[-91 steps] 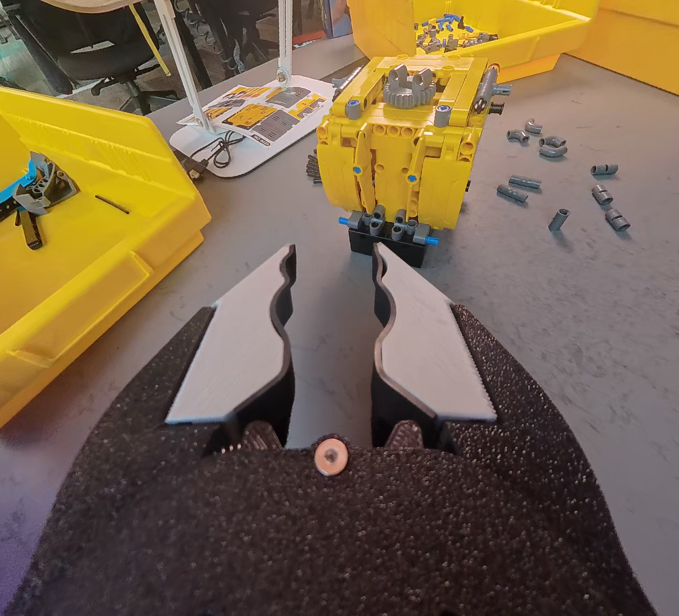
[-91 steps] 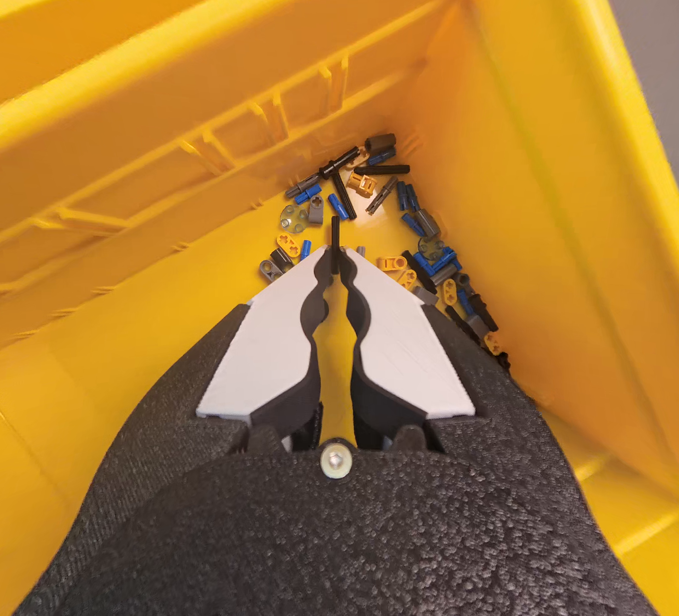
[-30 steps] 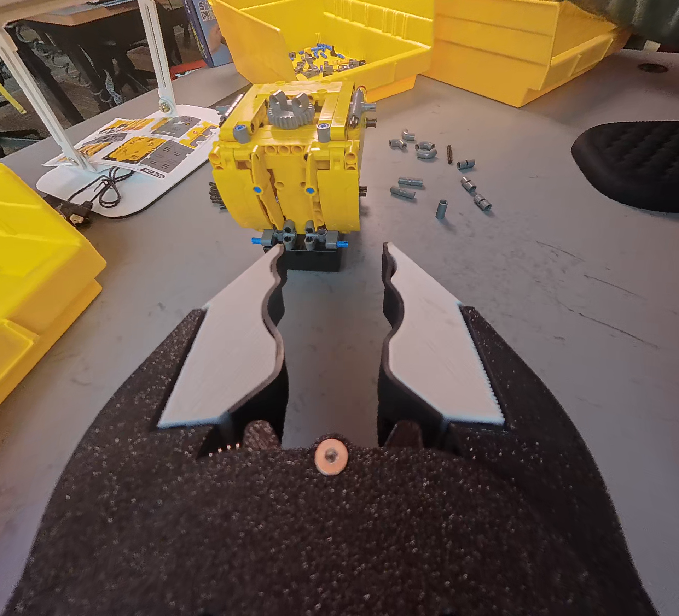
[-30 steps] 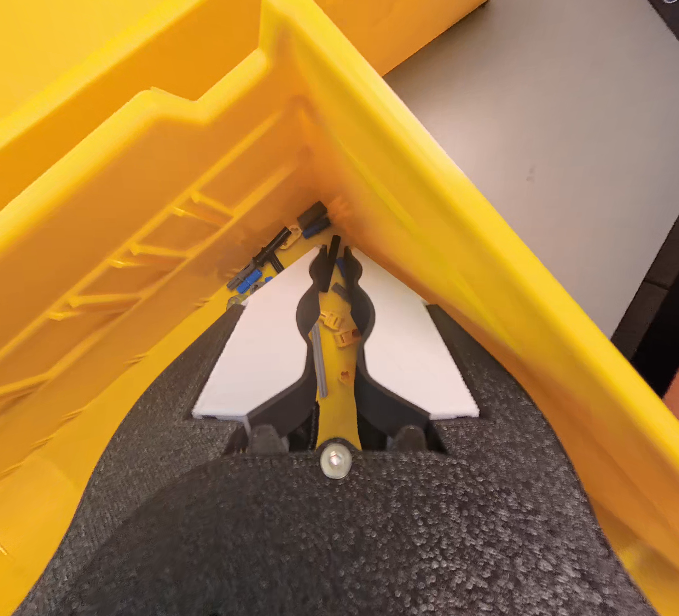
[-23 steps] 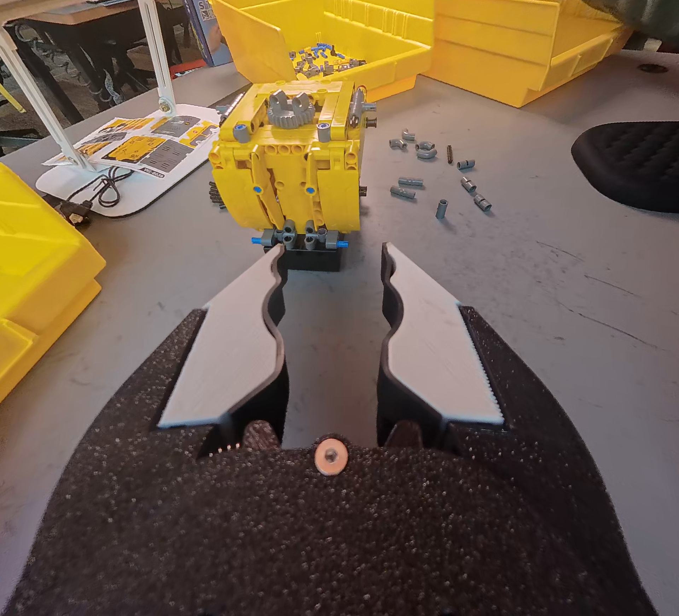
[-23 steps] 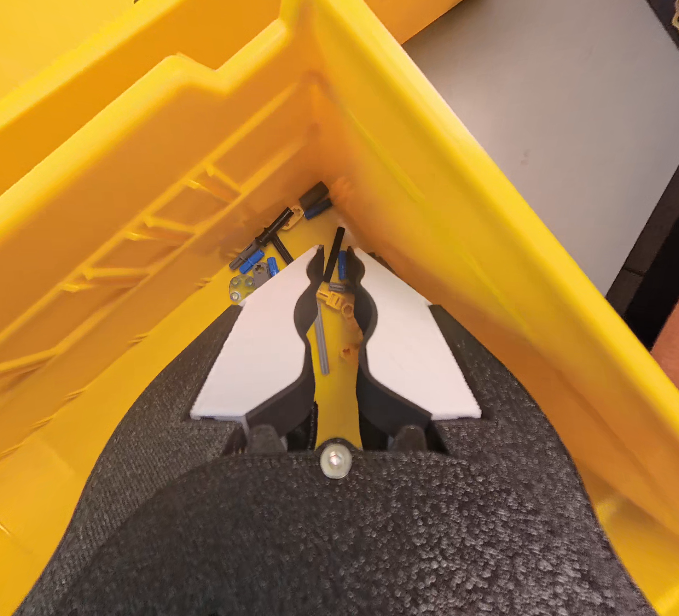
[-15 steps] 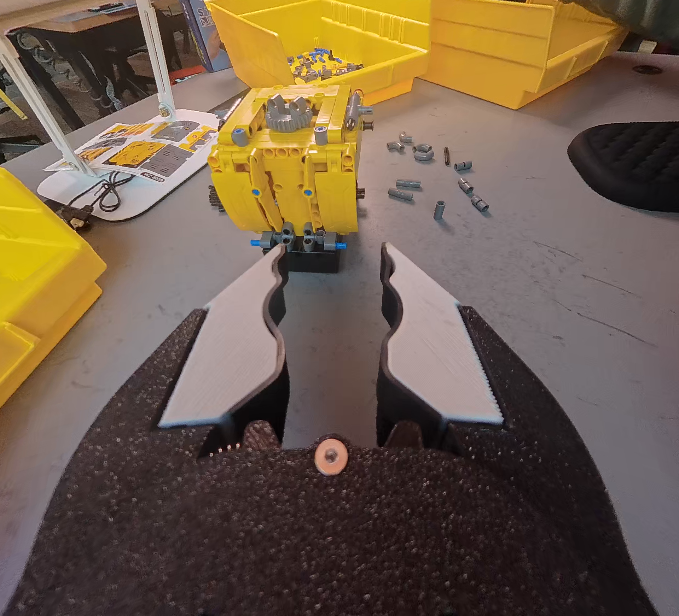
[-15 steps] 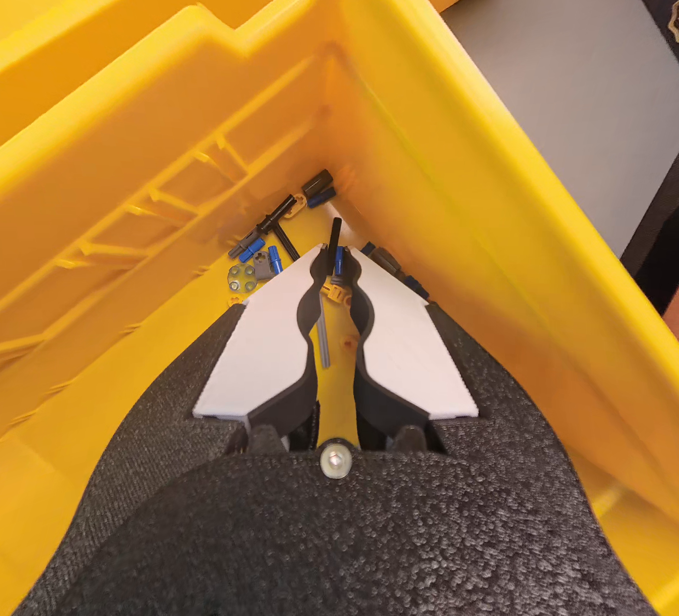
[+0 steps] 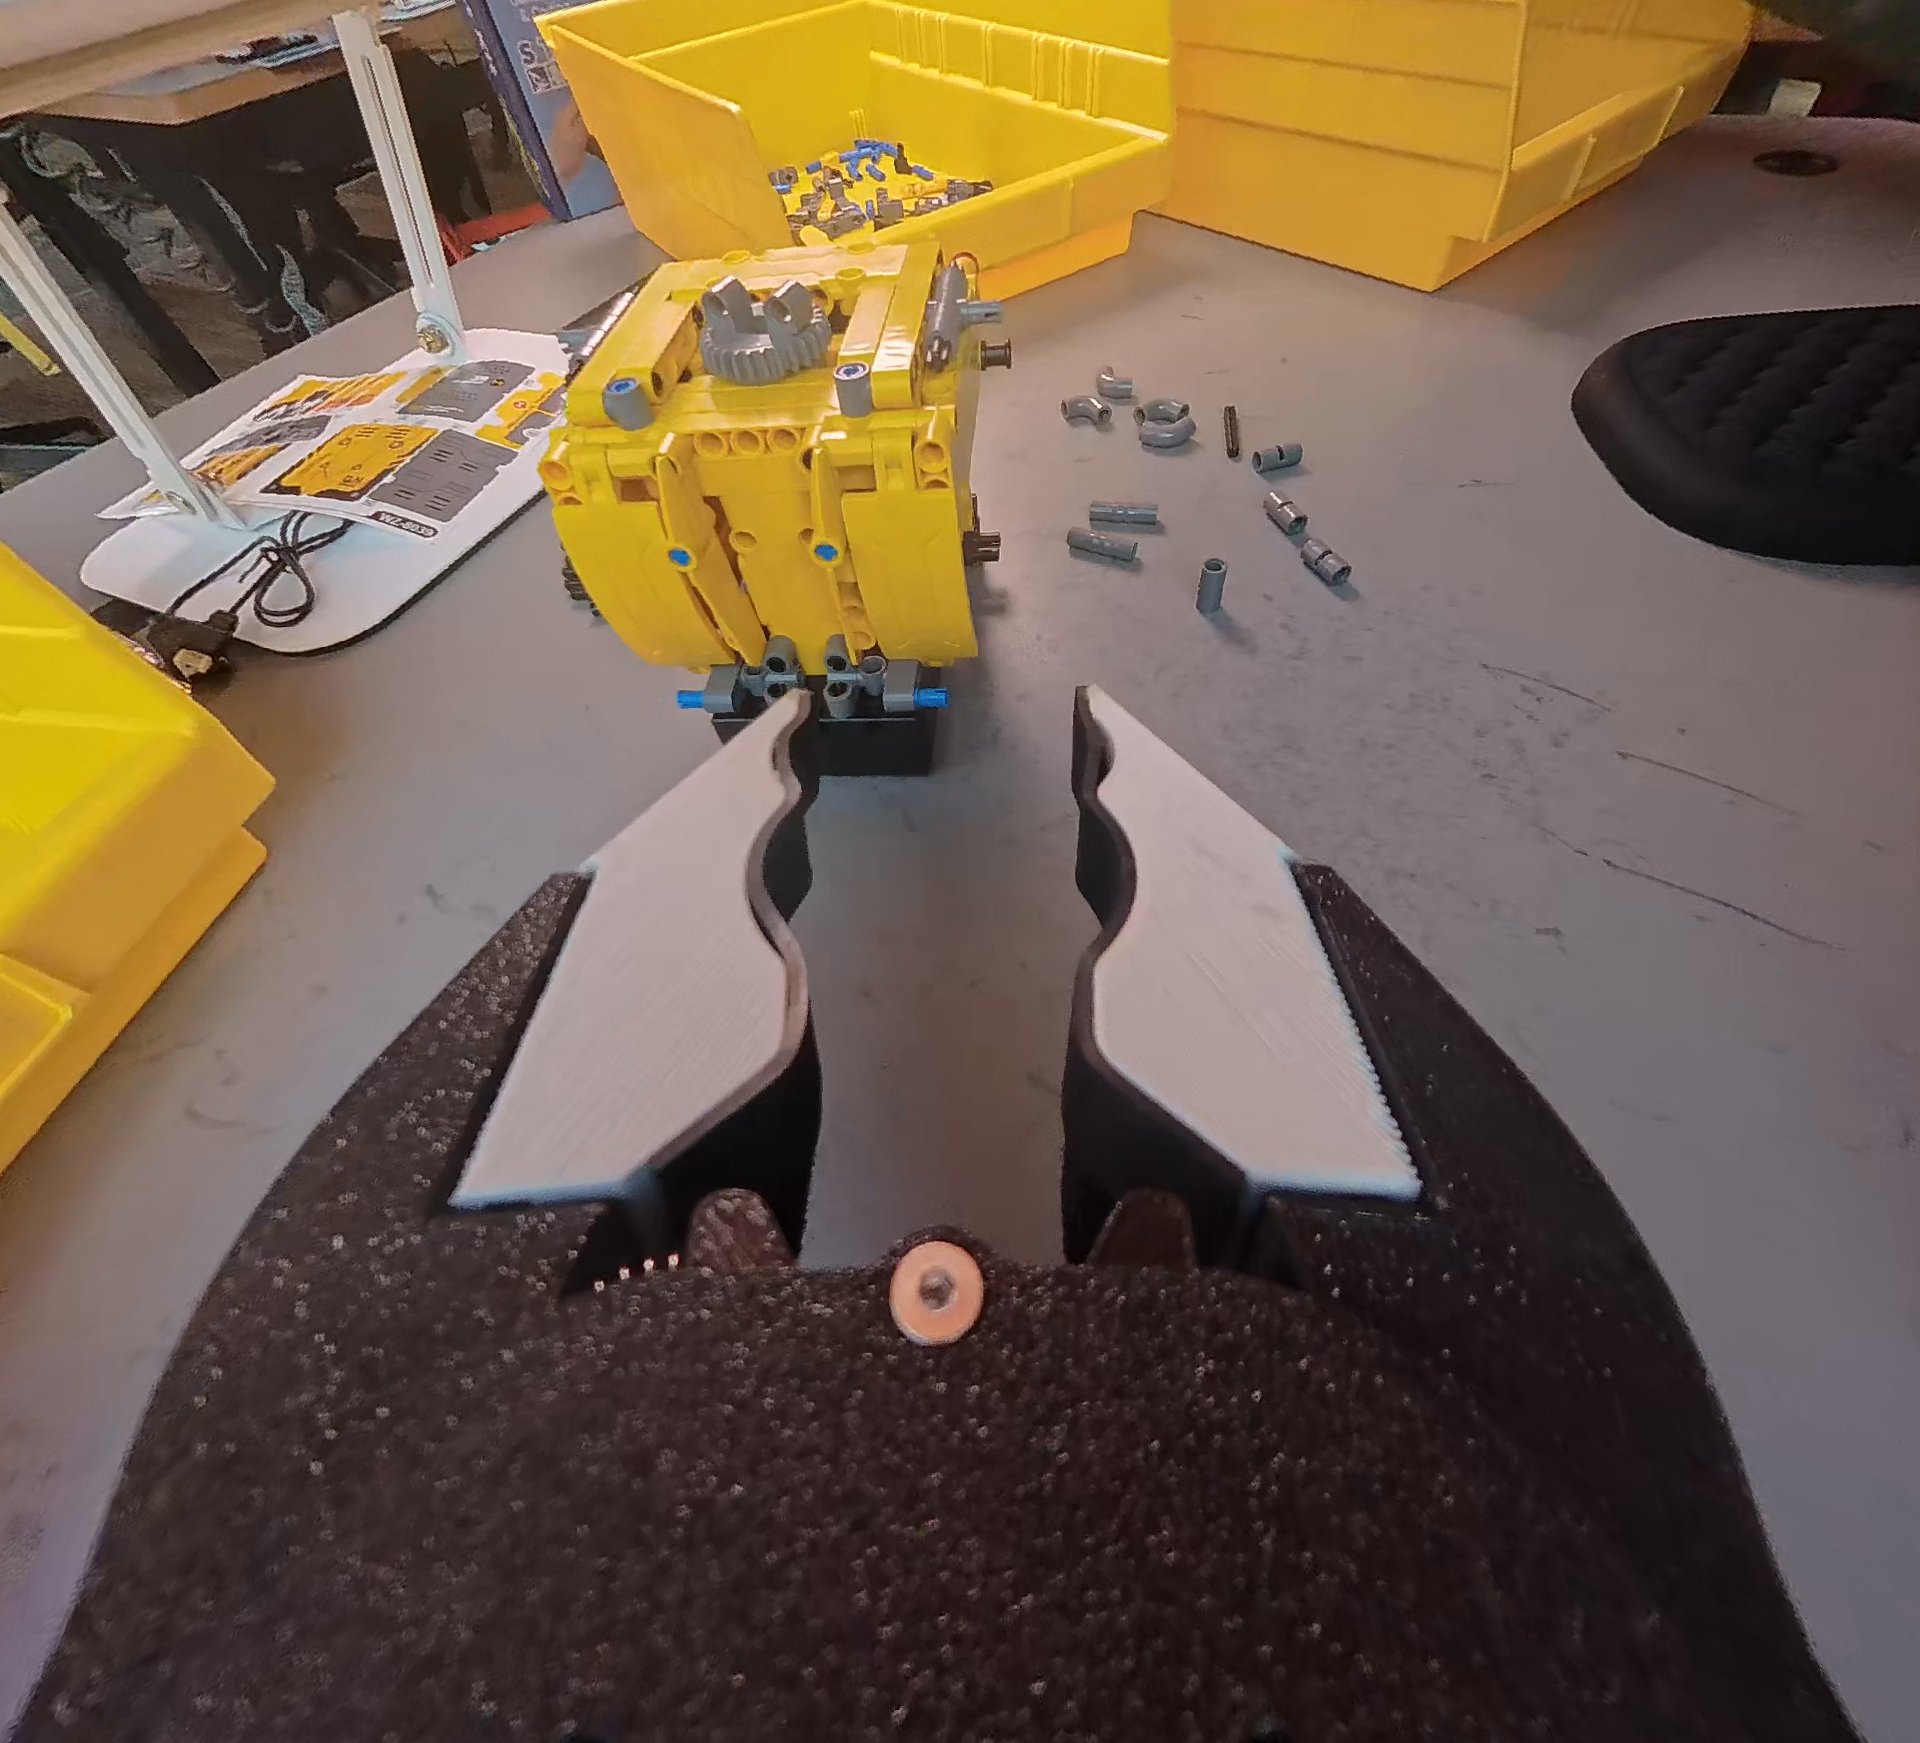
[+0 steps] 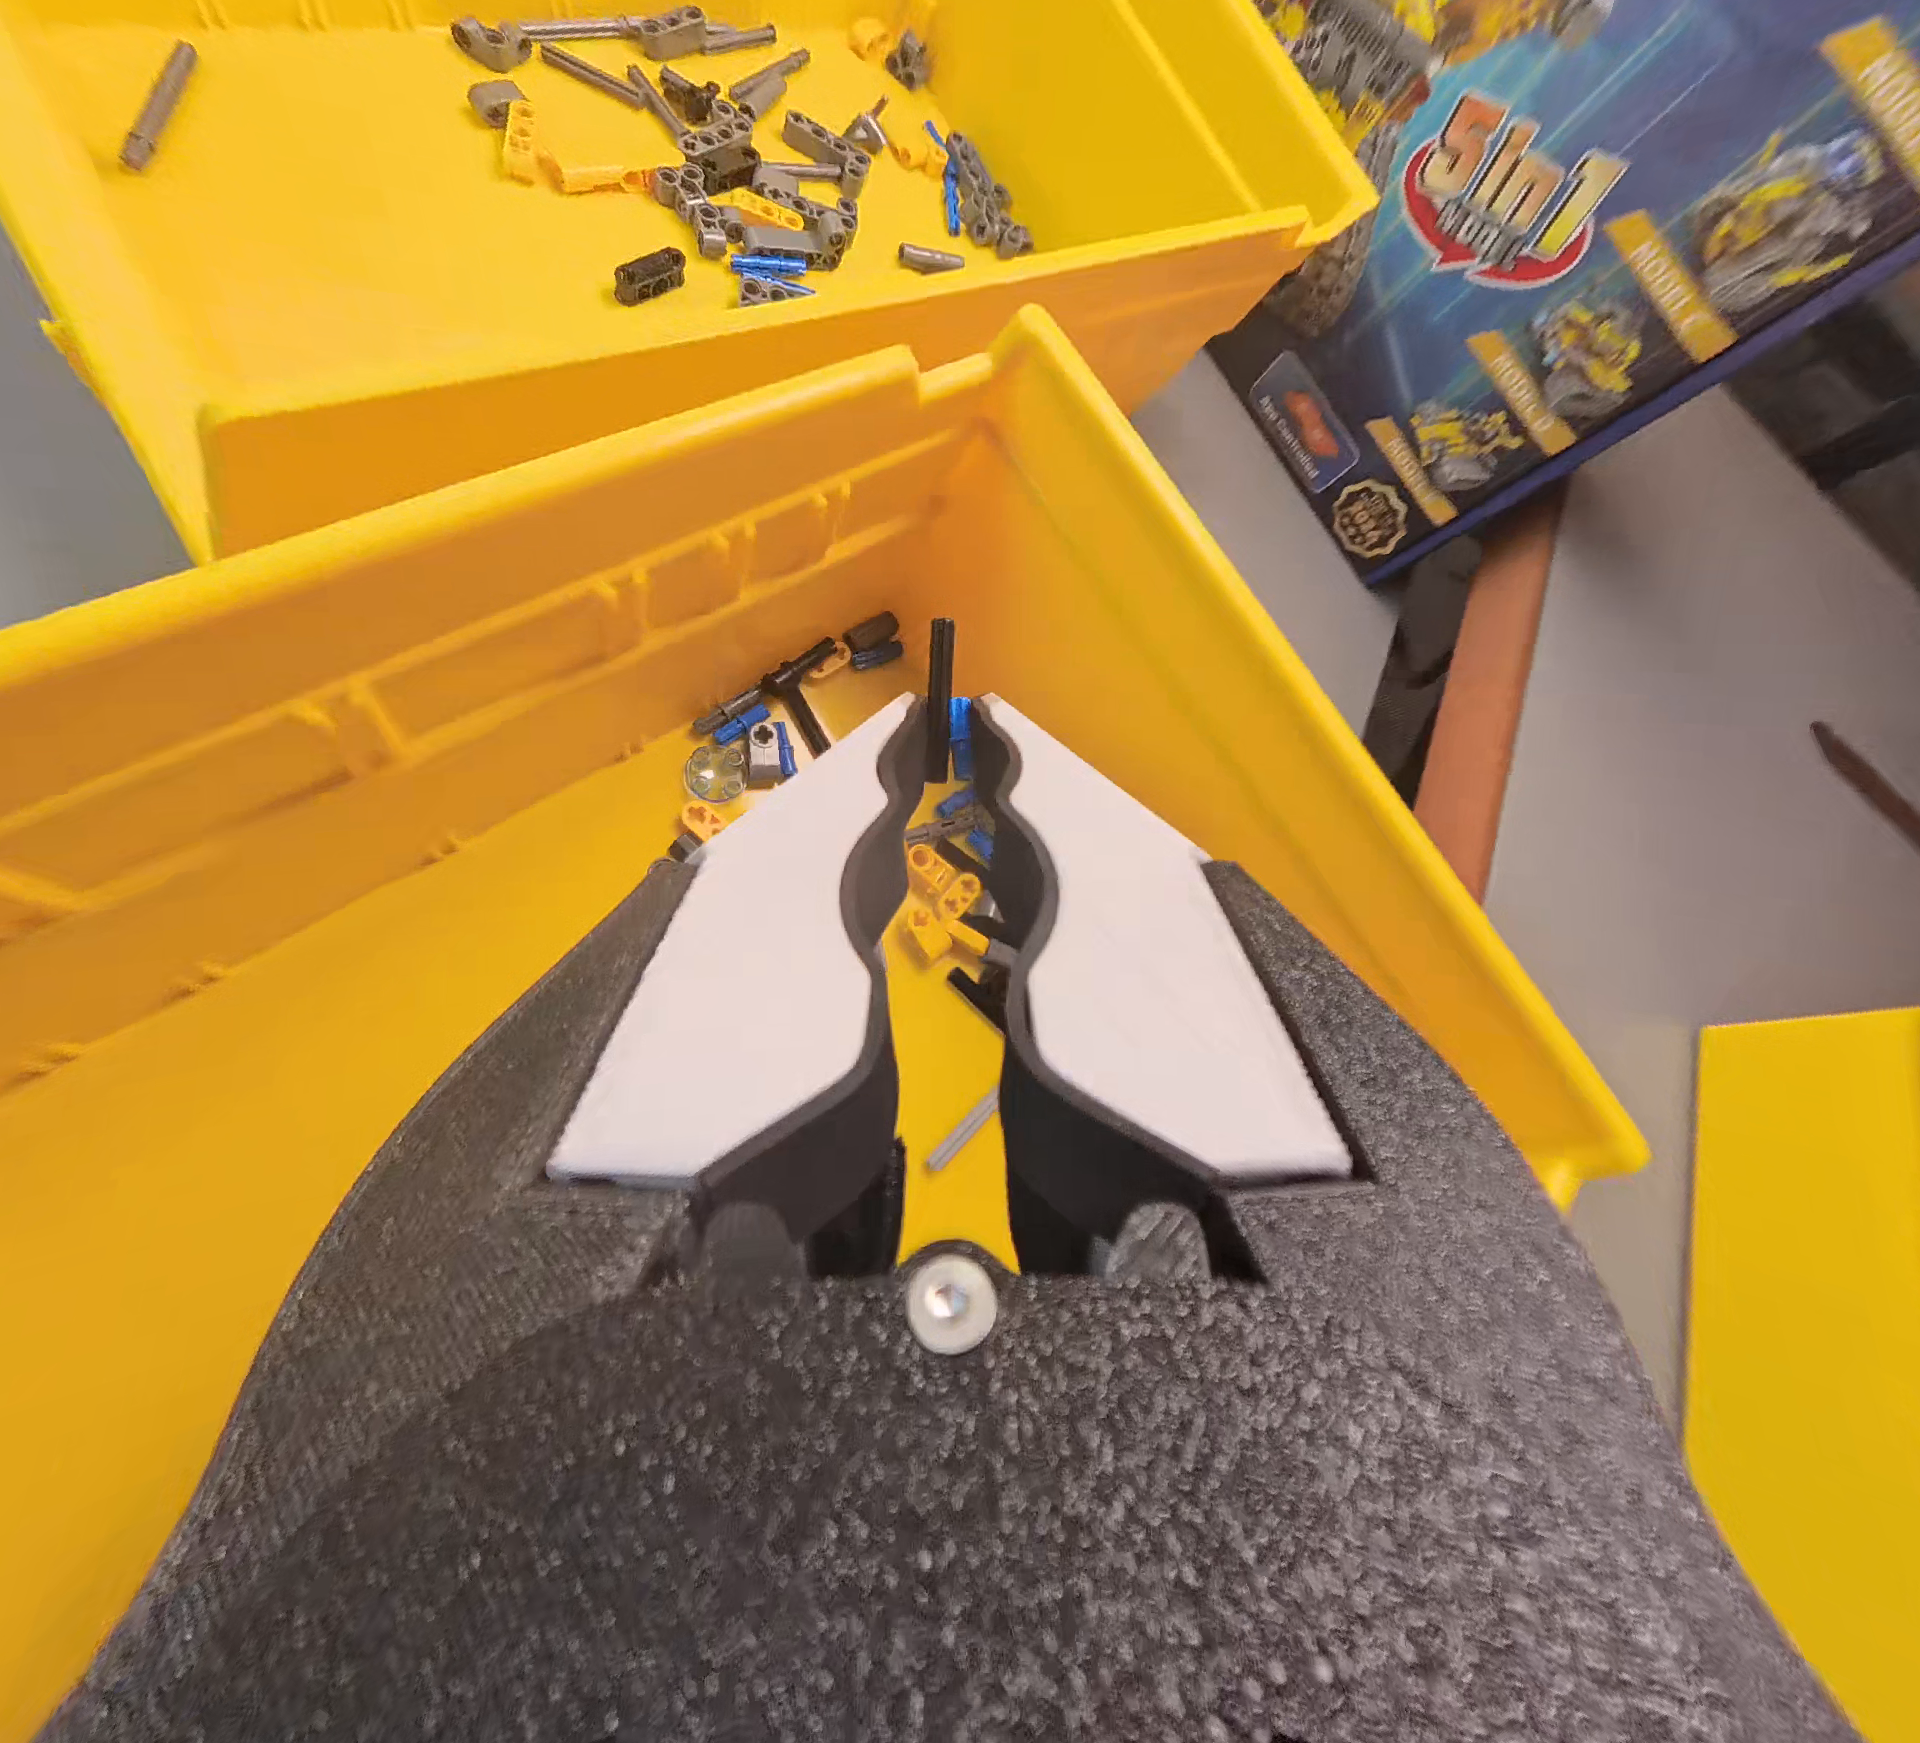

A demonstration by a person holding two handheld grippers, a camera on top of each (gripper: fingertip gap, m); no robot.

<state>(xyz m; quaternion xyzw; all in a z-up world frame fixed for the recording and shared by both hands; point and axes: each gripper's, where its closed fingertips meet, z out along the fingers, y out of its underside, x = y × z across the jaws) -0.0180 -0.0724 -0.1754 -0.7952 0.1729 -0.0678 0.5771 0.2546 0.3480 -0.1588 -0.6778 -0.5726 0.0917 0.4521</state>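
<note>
The left gripper point(image 9: 940, 706) hangs low over the grey table point(image 9: 1455, 862), jaws spread wide with nothing between them. Its left fingertip sits just in front of the black base of the yellow brick model point(image 9: 769, 488), which stands upright with a grey gear point(image 9: 764, 327) on top. Right of the model lies a scatter of small grey connectors point(image 9: 1205, 498), well apart from the fingers. A black mat point(image 9: 1756, 426) lies at the right edge, a leaflet point(image 9: 364, 446) on a white lamp base to the left, and another yellow bin point(image 9: 94, 820) at the near left. Behind the model an open yellow bin point(image 9: 1039, 124) holds loose parts.

The right gripper point(image 10: 943, 706) is over the corner of a yellow bin point(image 10: 1247, 758), jaws nearly pressed together and pinching a thin black axle point(image 10: 940, 696) that stands up past the fingertips. A blue pin point(image 10: 962, 737) shows beside the axle at the tips (whether it is gripped too or lies below, I cannot tell). Under the fingers lie small yellow, blue and black parts point(image 10: 940, 893) on the bin floor. A second bin point(image 10: 312, 239) beyond holds grey beams and pins point(image 10: 748, 155). A printed toy box point(image 10: 1558, 187) lies to the right
</note>
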